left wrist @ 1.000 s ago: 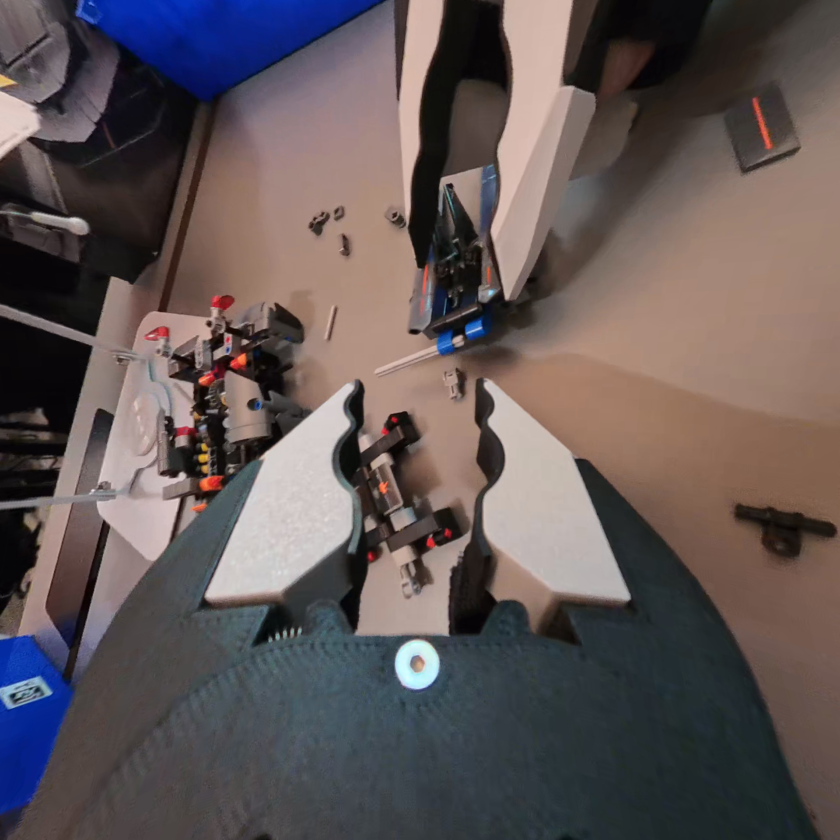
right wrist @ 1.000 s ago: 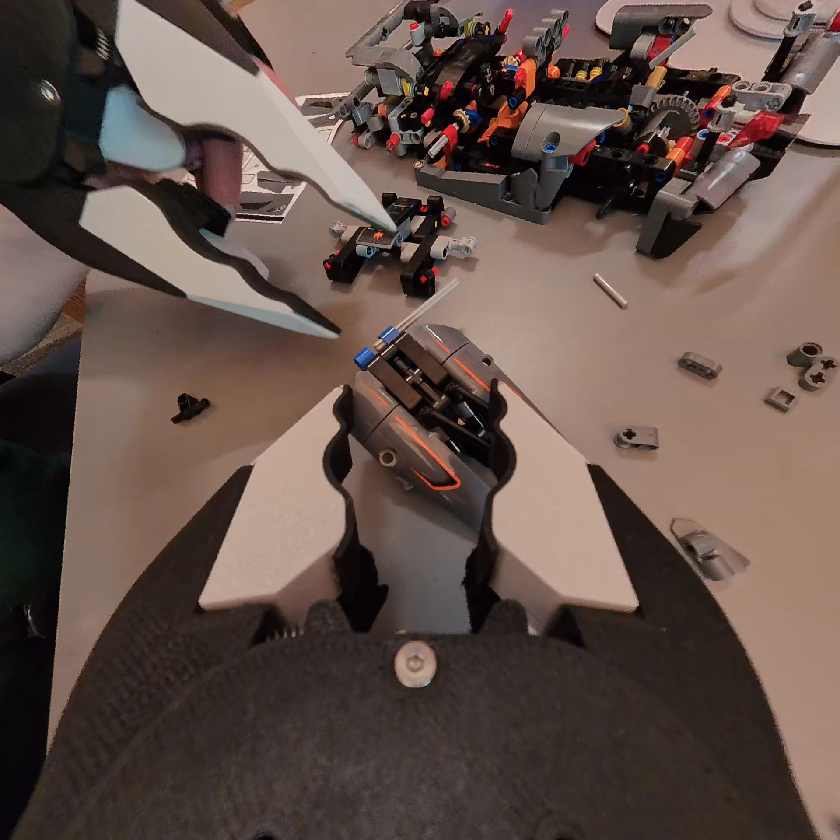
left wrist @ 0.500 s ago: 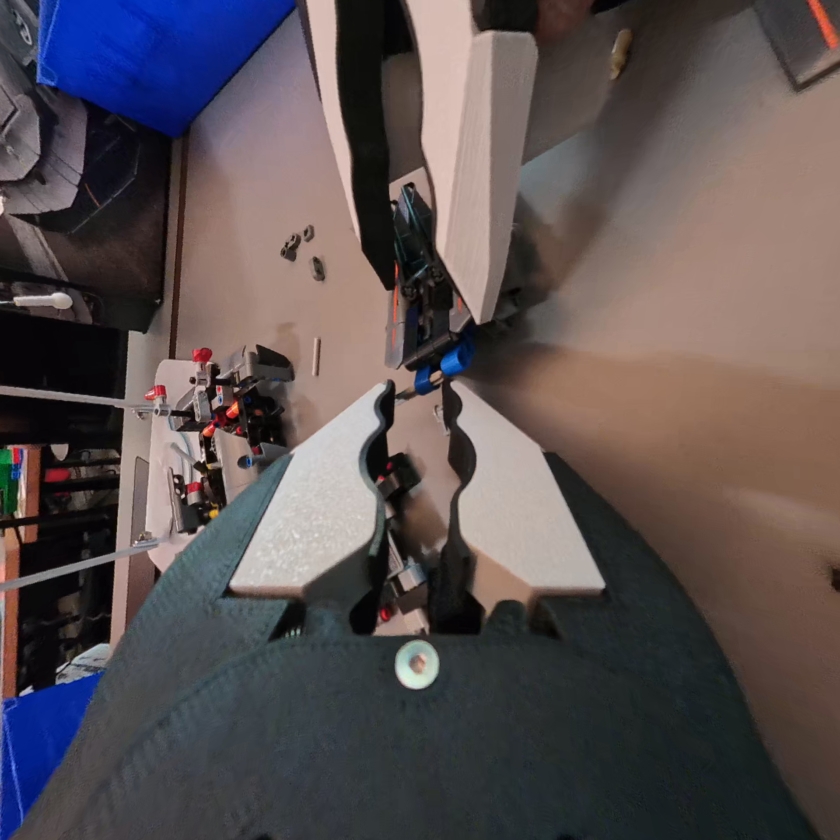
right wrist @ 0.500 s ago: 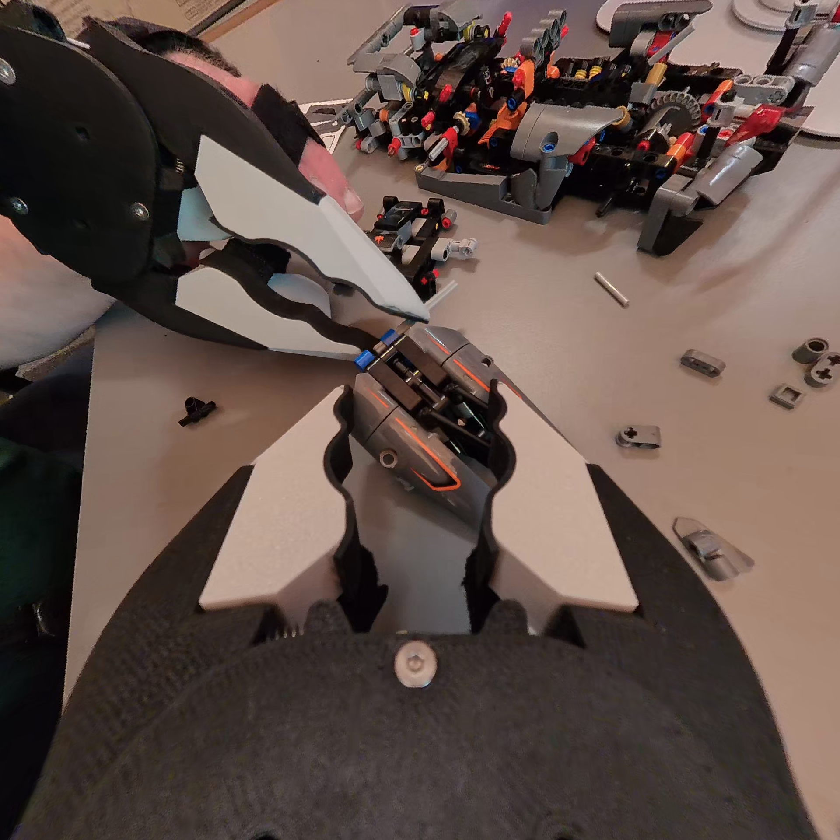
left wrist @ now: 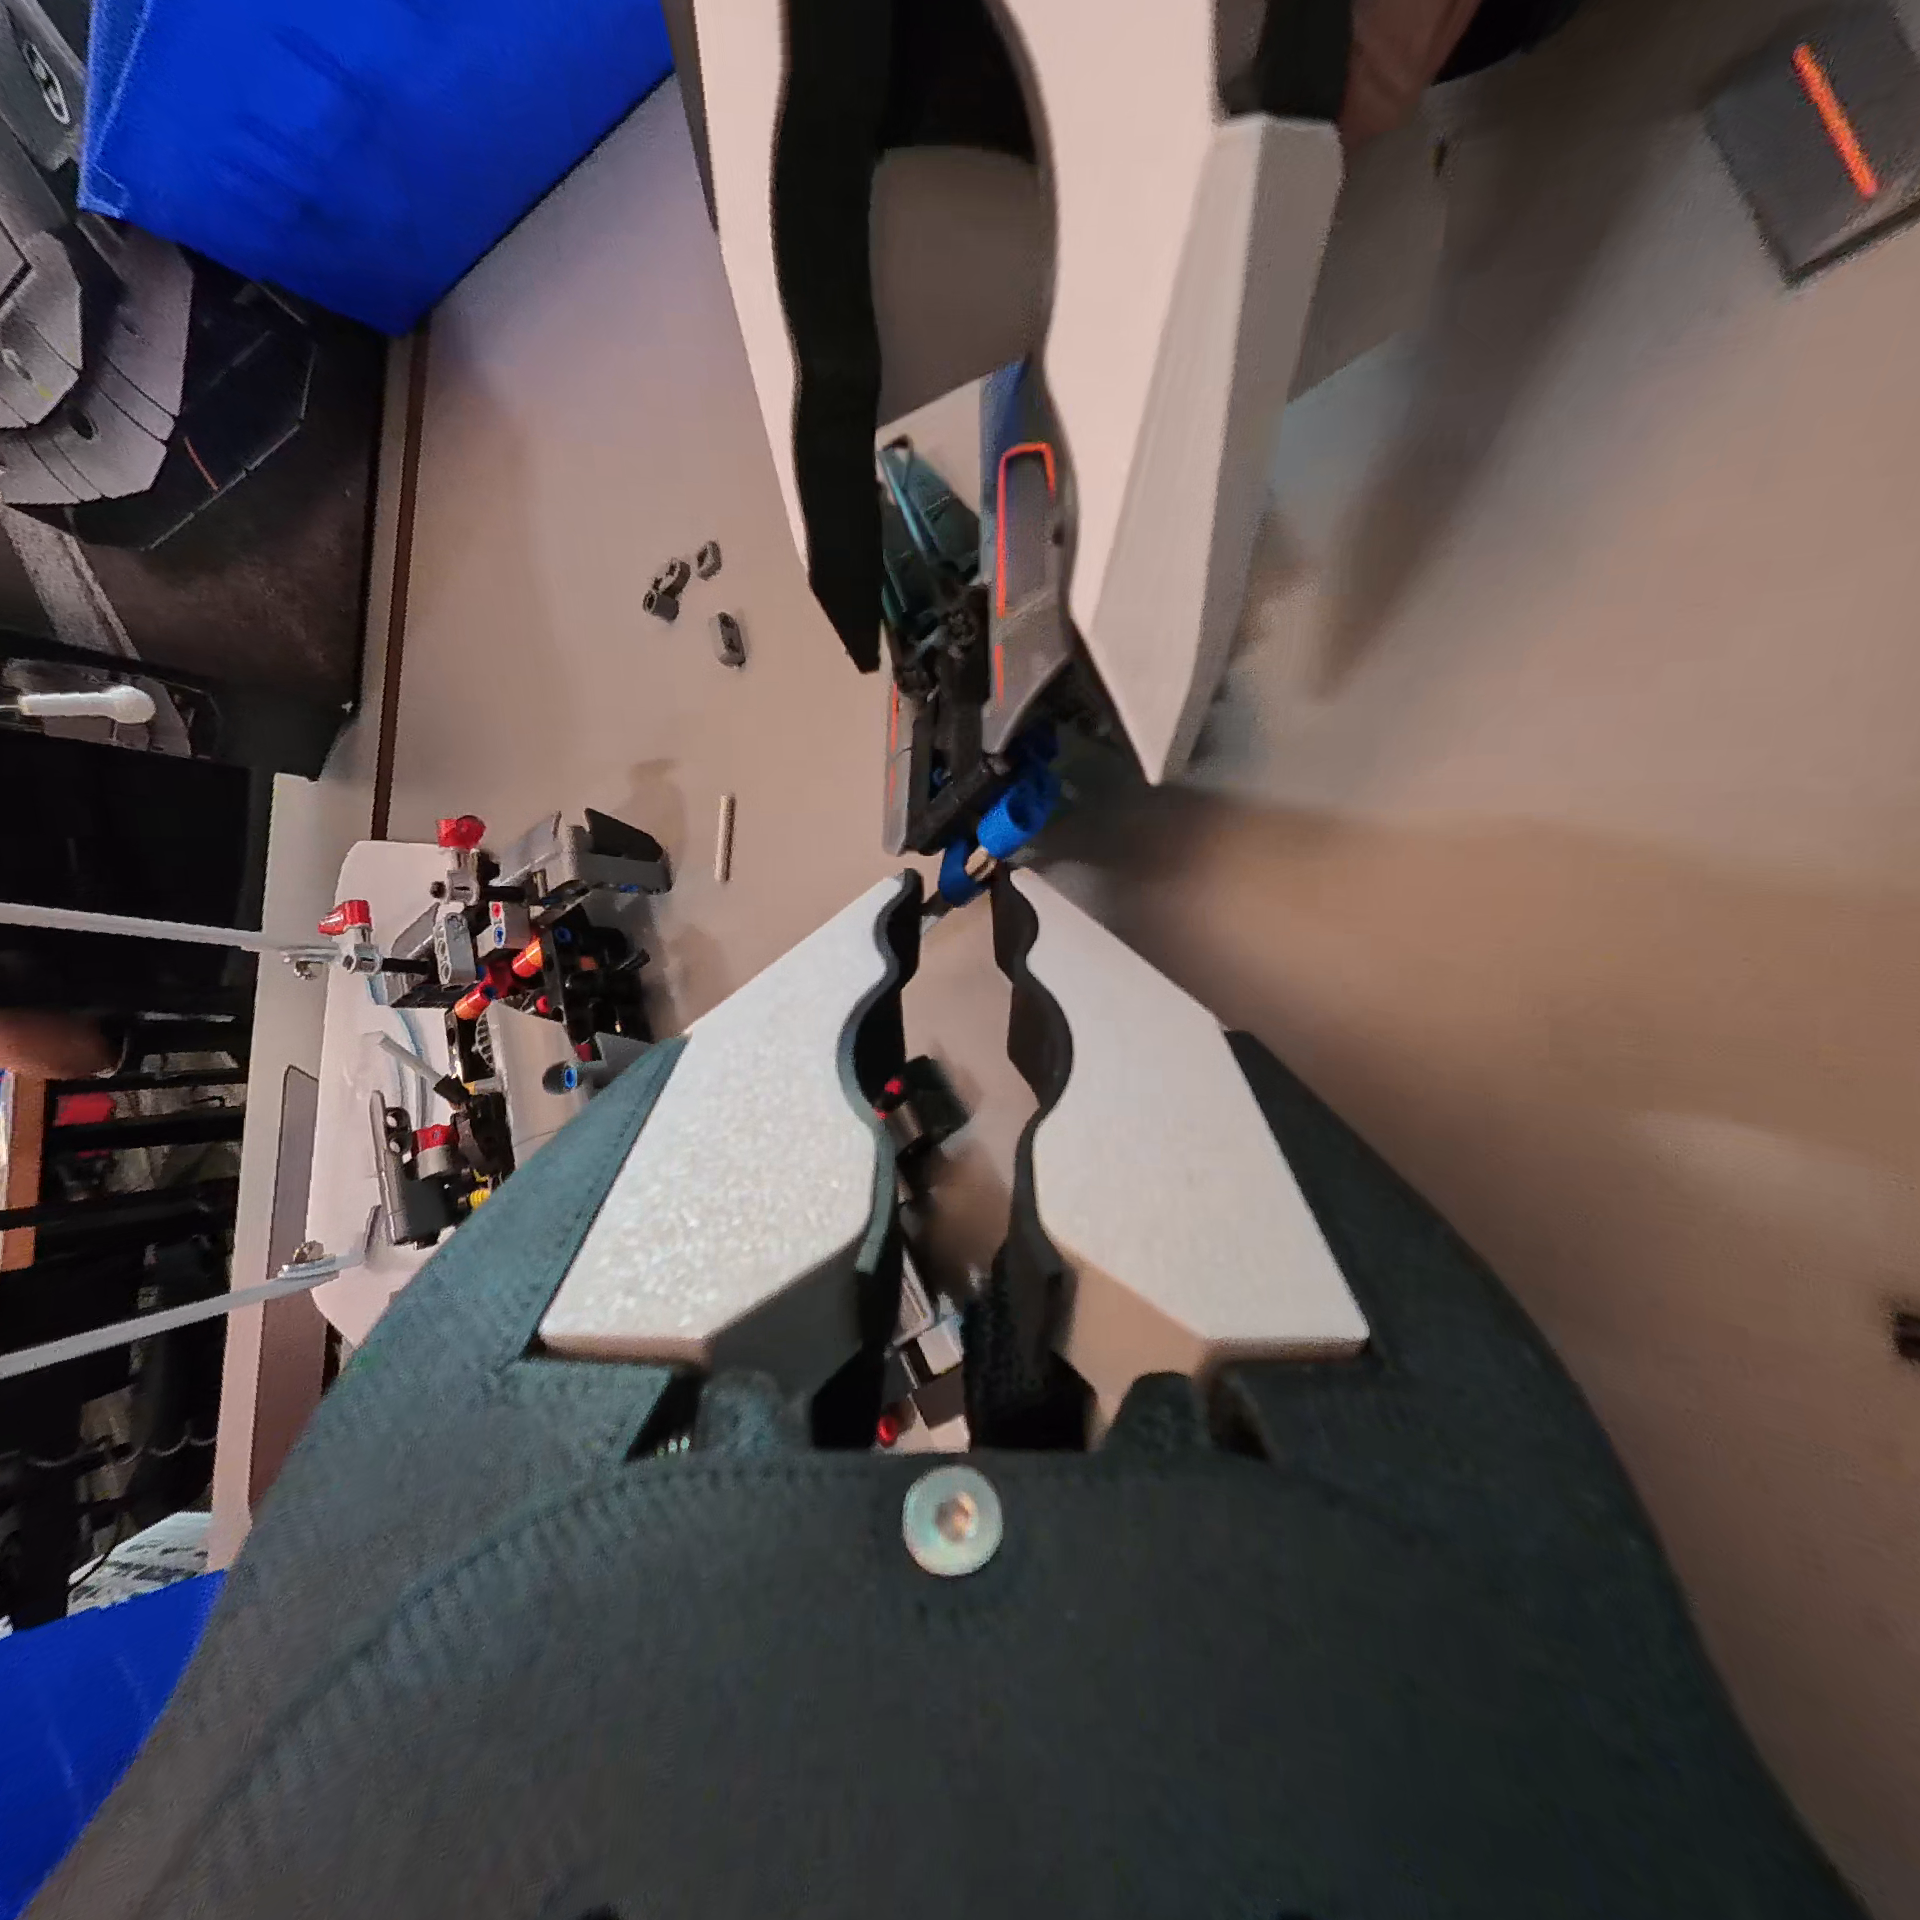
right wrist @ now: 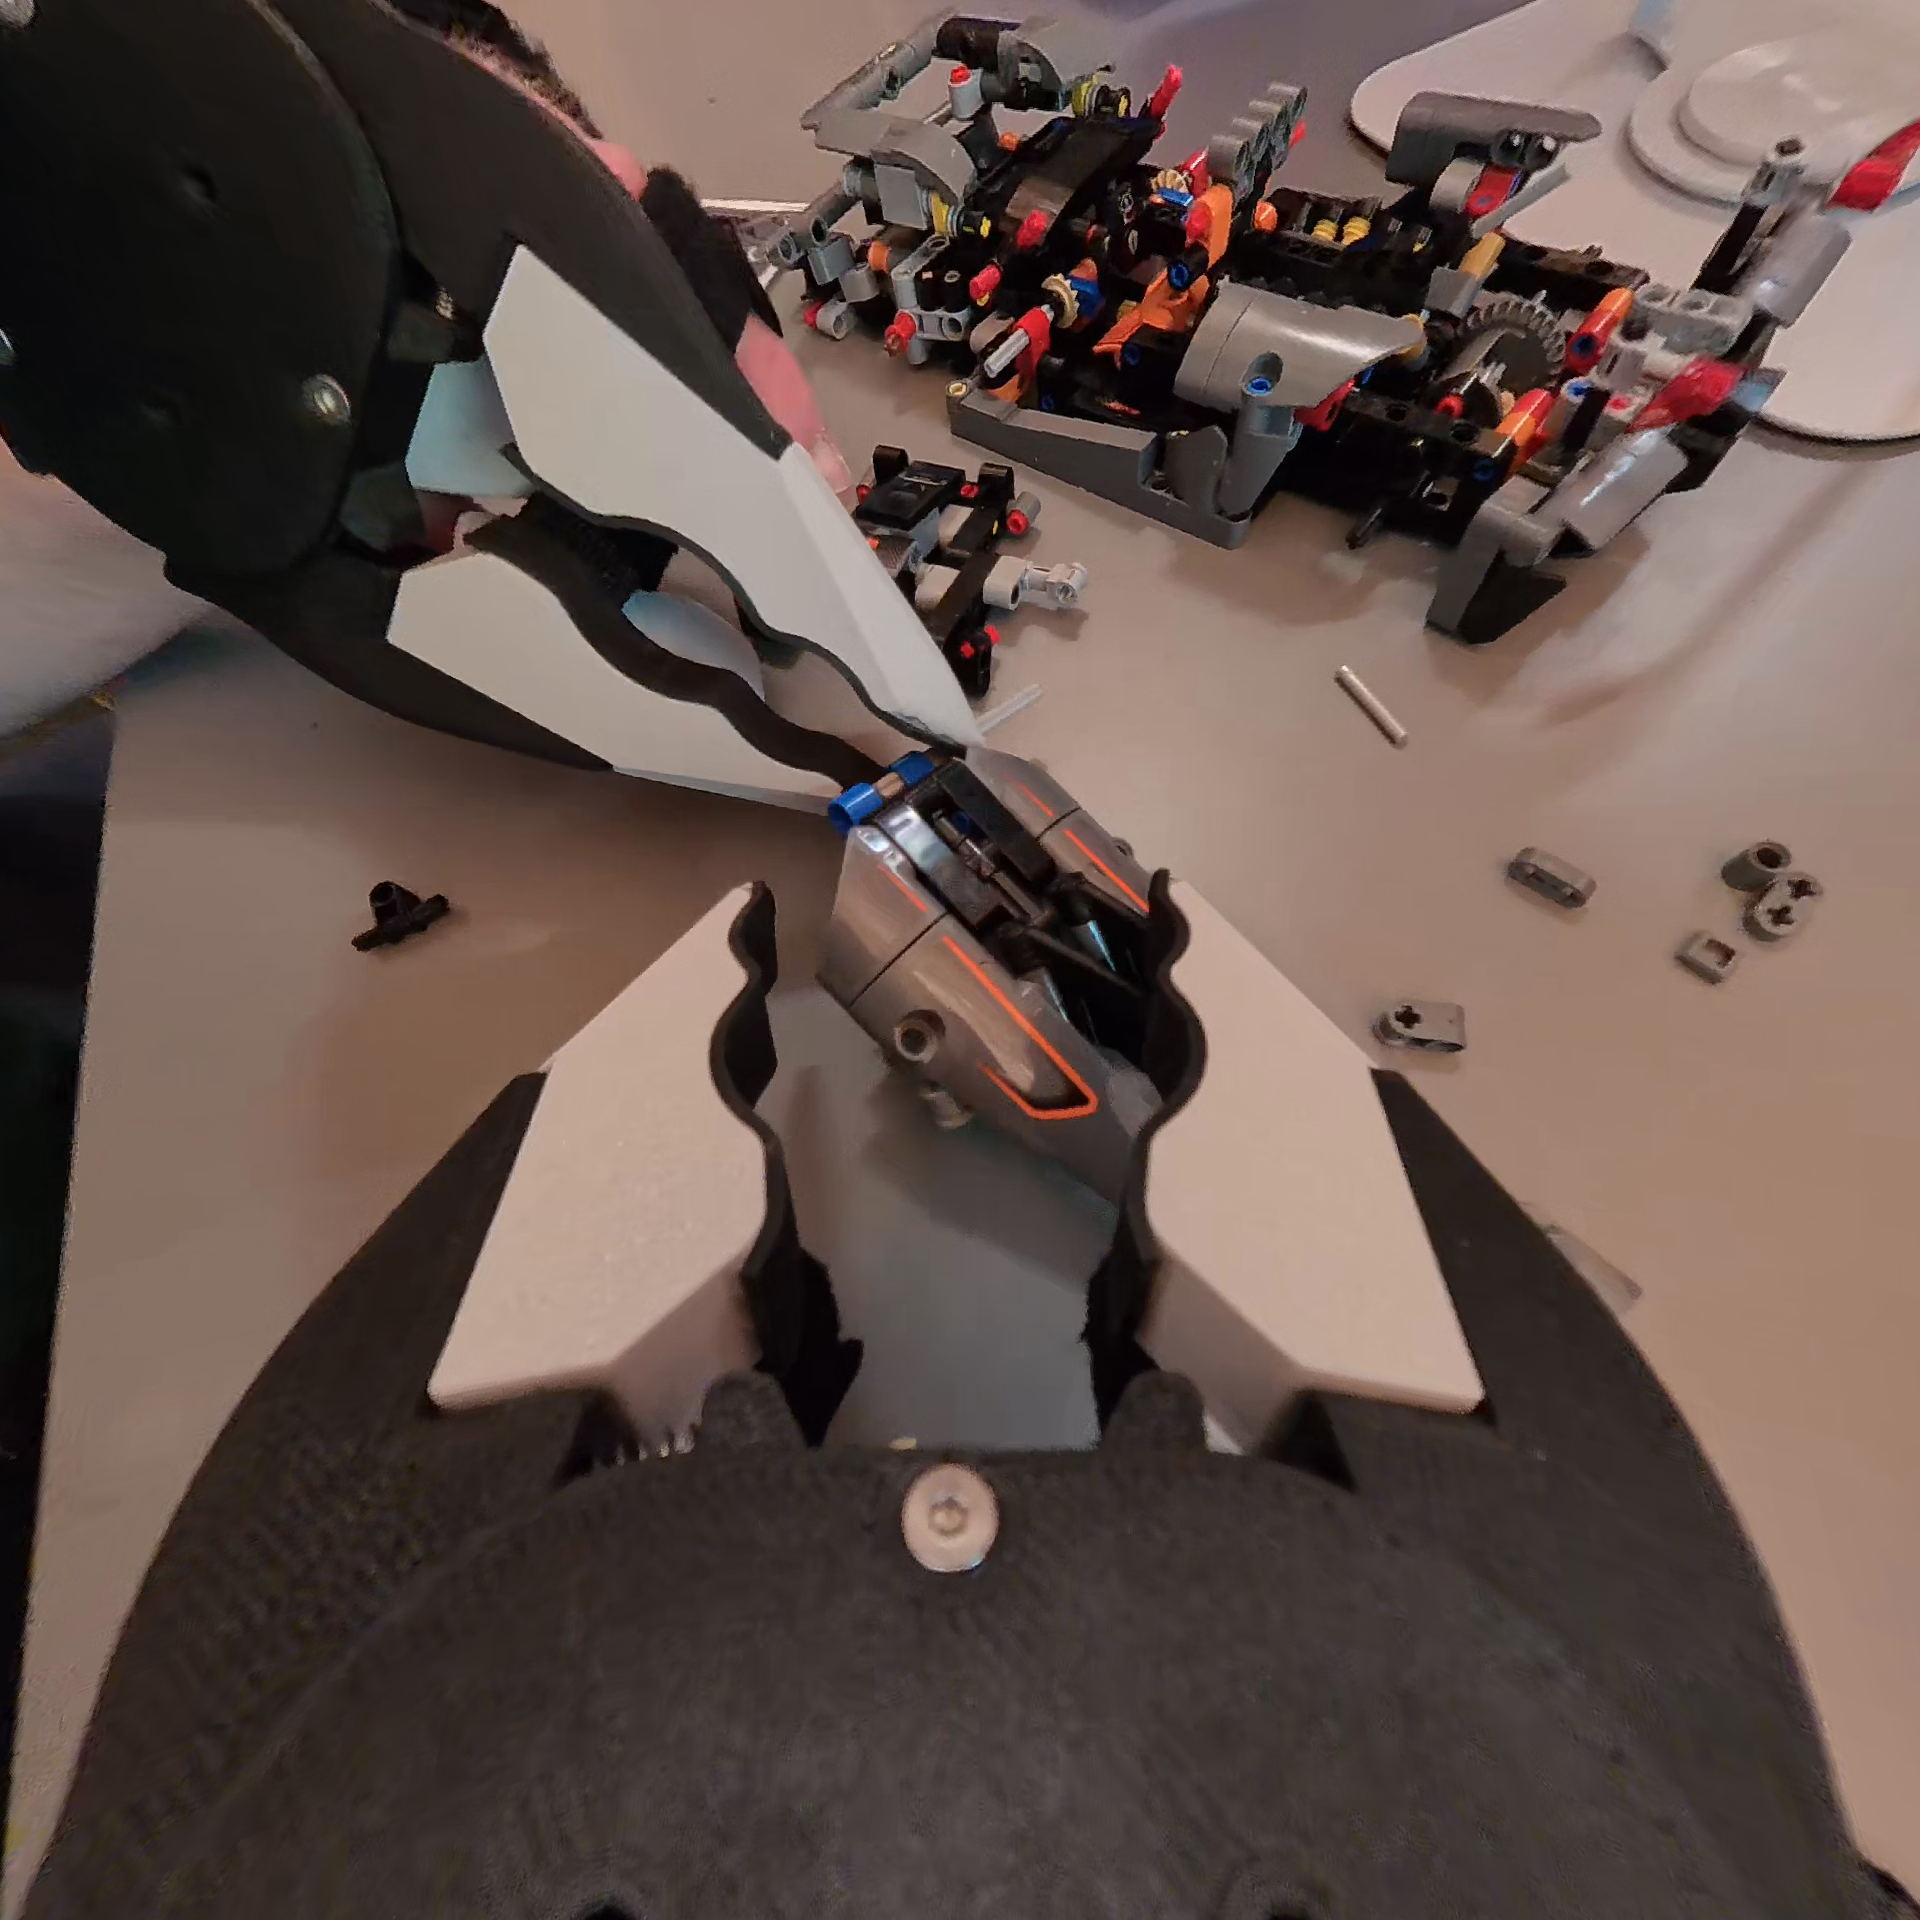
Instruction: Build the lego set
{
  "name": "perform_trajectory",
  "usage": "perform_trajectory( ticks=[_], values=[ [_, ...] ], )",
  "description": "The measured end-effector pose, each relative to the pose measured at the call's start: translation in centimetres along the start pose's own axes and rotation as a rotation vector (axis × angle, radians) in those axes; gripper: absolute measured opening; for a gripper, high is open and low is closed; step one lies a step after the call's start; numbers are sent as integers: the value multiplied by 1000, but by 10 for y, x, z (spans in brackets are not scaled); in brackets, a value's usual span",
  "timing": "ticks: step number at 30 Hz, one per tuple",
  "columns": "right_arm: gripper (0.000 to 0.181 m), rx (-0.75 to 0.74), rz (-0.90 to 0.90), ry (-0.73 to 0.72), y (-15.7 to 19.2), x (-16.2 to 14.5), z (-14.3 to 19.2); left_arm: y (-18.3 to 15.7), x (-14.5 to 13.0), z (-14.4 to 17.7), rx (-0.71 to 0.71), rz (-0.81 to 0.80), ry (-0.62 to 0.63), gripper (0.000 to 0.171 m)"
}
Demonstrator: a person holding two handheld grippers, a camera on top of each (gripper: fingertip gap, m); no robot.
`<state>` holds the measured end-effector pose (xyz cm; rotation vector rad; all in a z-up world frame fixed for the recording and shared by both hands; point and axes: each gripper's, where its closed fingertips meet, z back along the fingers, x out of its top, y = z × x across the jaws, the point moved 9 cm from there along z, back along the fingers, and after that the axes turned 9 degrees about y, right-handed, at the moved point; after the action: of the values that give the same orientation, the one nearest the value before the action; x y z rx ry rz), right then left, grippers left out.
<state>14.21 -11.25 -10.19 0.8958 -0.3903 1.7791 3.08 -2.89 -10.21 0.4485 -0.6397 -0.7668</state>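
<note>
The left gripper (right wrist: pixel 940 743) has narrowed at centre frame onto the thin pale axle, ready to seat it, while the right gripper (right wrist: pixel 961 914) stays clamped on the grey orange-striped panel assembly (right wrist: pixel 966 966).

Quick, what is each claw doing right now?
Left gripper: closed on the thin axle.
Right gripper: closed on the grey panel assembly.

A hobby-style workbench: a grey table (right wrist: pixel 1558 1195) strewn with loose parts, blue bins (left wrist: pixel 343 145) beside it.
</note>
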Motion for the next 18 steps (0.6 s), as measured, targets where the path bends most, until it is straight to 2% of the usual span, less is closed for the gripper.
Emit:
perform_trajectory(
  ticks=[4,11,18],
  values=[
    [72,-68,66,32,2,0,-1,5,2,0,-21,17,-6,10],
    [64,-175,116,67,-1,-1,1,9,6,-2,-49,40,-23,9],
    [59,-189,127,66,-1,0,3,12,8,-3,-80,53,-22,9]
  ],
)
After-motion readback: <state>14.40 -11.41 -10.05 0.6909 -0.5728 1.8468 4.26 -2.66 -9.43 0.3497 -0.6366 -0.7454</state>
